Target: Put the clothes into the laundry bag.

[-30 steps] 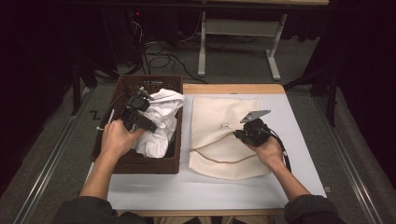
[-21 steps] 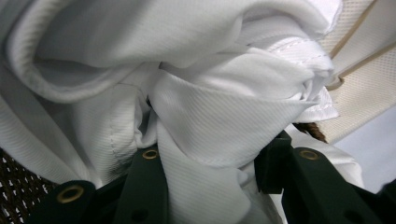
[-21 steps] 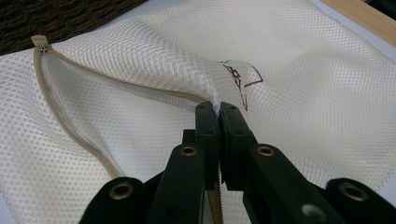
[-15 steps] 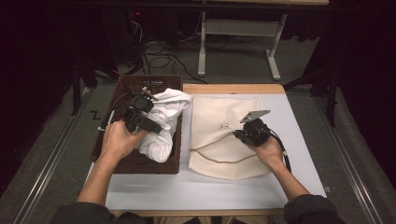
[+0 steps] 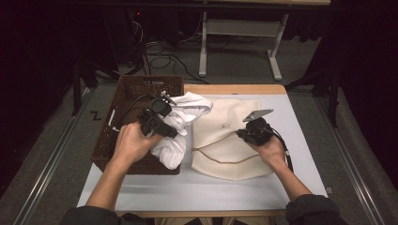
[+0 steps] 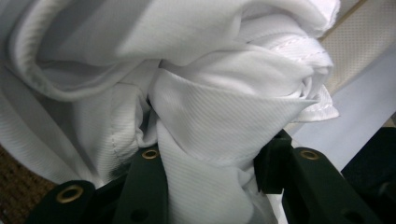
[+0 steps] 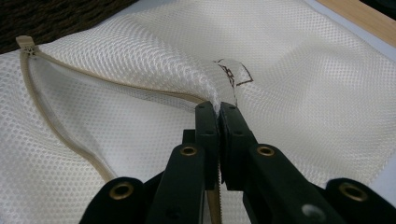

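A crumpled white garment (image 5: pixel 180 123) hangs over the right wall of a brown wicker basket (image 5: pixel 123 96), reaching toward a cream mesh laundry bag (image 5: pixel 231 140) that lies flat on the table. My left gripper (image 5: pixel 164 112) is shut on a fold of the white garment (image 6: pixel 210 121), which bulges between its jaws. My right gripper (image 5: pixel 244 133) is shut on the upper lip of the mesh bag (image 7: pixel 140 56) beside its tan zipper (image 7: pixel 51 126), lifting that edge so the mouth gapes.
The grey table top (image 5: pixel 197 192) has a wooden strip (image 5: pixel 234 89) along its far edge. Beyond it stand a white desk frame (image 5: pixel 239 42) and cables on the floor. Metal rails (image 5: pixel 42 173) run along both sides.
My left gripper has carried the white garment up and rightward, from inside the basket toward the mesh bag. The right hand has stayed where it was.
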Demonstrator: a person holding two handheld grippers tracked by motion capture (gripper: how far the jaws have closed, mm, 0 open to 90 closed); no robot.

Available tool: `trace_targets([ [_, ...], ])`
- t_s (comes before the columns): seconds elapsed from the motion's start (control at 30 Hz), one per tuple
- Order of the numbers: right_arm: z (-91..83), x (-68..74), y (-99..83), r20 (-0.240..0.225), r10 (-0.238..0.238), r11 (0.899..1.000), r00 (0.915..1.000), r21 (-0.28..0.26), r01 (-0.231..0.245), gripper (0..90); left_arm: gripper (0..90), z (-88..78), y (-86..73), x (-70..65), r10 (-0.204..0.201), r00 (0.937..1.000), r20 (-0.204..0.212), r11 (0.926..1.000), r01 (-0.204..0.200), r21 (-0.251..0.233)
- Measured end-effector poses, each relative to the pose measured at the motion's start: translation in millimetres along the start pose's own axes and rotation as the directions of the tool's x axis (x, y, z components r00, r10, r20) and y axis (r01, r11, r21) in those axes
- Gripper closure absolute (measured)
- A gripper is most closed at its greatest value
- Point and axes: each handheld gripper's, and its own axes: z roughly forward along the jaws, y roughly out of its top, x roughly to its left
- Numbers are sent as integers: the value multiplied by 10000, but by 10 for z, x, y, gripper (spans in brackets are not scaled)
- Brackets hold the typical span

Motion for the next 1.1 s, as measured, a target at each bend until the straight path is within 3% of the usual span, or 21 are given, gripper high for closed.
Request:
trace_targets([
  [0.53, 3, -50, -1, 49, 208, 9998, 9998, -65, -208, 885, 632, 147, 163, -341, 804, 9954, 515, 9966, -813, 140],
  [0.67, -8, -86, -10, 33, 420, 9991, 9991, -103, -419, 885, 631, 193, 178, -440, 1194, 9902, 730, 9919, -1222, 349],
  [0.83, -8, -99, -12, 0, 470, 9988, 9989, -118, -470, 886, 631, 229, 186, -540, 1377, 9852, 1025, 9896, -1412, 280],
  [1.1, -34, -126, 1, 3, 611, 9980, 9981, -175, -611, 886, 631, 378, 169, -728, 1744, 9761, 1299, 9815, -1829, 570],
])
